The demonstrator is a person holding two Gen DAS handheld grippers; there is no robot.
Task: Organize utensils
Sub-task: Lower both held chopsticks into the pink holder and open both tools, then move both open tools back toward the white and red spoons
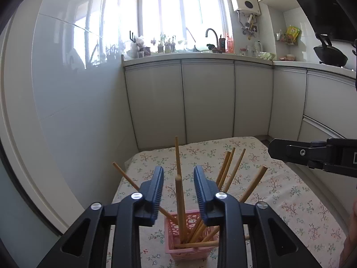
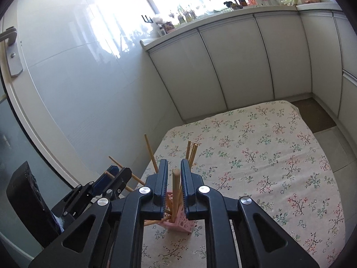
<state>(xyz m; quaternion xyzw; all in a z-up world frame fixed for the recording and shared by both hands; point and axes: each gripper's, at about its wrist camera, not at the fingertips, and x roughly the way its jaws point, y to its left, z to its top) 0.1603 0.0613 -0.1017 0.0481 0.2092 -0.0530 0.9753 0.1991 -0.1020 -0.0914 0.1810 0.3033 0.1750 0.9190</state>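
A pink lattice basket (image 1: 178, 253) (image 2: 180, 220) stands on the floral tablecloth (image 1: 290, 201) with several wooden chopsticks leaning out of it. My left gripper (image 1: 178, 169) hovers just above it, open, with one upright chopstick (image 1: 179, 192) standing free between its blue pads and a gap on each side. My right gripper (image 2: 174, 162) is also open around another upright chopstick (image 2: 175, 185); the gap is narrow and the pads do not press. Each gripper shows in the other's view: the right gripper (image 1: 274, 150) at the right edge, the left gripper (image 2: 118, 172) low on the left.
The cloth-covered table (image 2: 256, 156) stretches ahead and to the right. A glossy white wall (image 1: 78, 111) runs close along its left side, and a door handle (image 2: 11, 51) shows further left. White cabinets (image 1: 207, 100) under a sink counter stand beyond the far edge. A wok (image 1: 330, 54) sits at the back right.
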